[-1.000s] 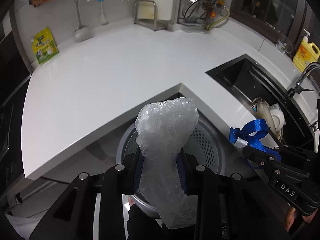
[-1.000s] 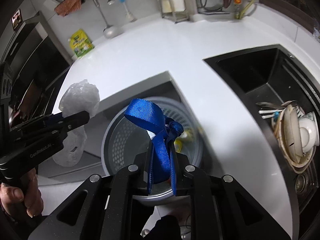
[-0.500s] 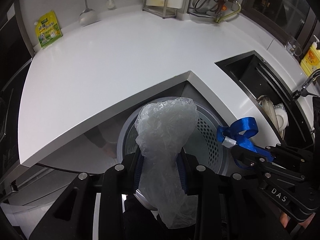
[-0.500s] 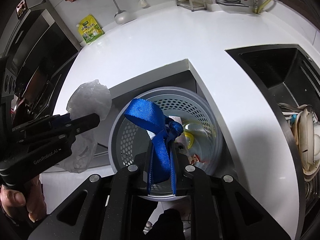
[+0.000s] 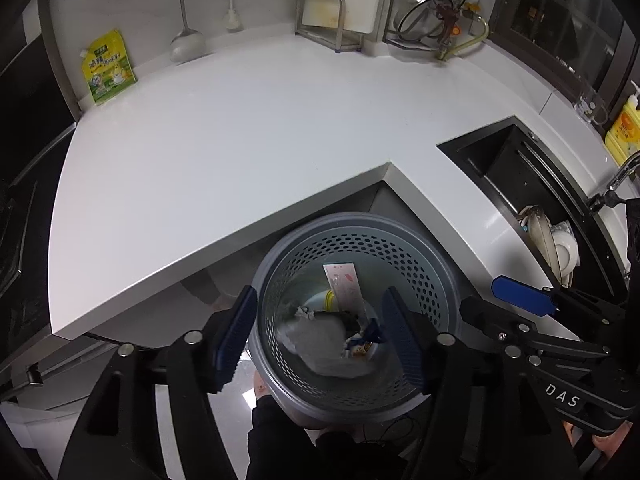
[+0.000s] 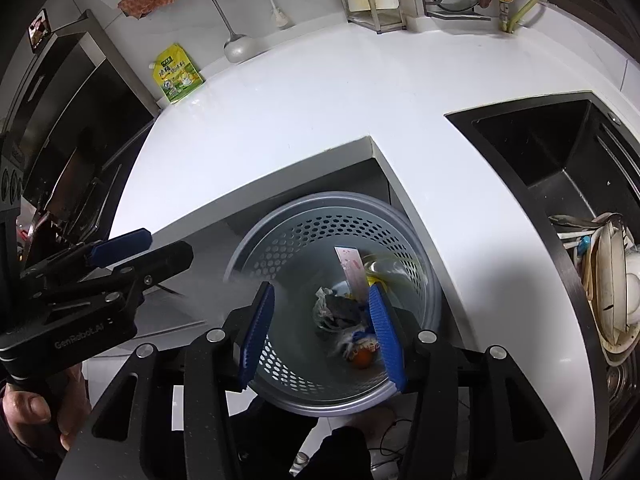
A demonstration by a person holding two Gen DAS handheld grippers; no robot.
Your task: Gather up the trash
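Now both tongs hang over one grey perforated bin (image 5: 352,248) tucked into the inner corner of the white counter (image 5: 240,128). The left tongs (image 5: 320,336) have just been opening, and nothing sits between their two blue pads; the crumpled clear plastic bag (image 5: 324,340) lies blurred inside the bin below them. The right tongs (image 6: 320,332) have likewise just been opening and grip nothing; a scrap of the blue ribbon (image 6: 360,334) shows among the litter at the bin's bottom, beside one pink paper strip (image 6: 354,270) and one orange bit (image 6: 362,358). One yellow-green pouch (image 5: 107,66) leans against the back wall. One black sink (image 6: 560,160) holds stacked dishes (image 6: 608,280).
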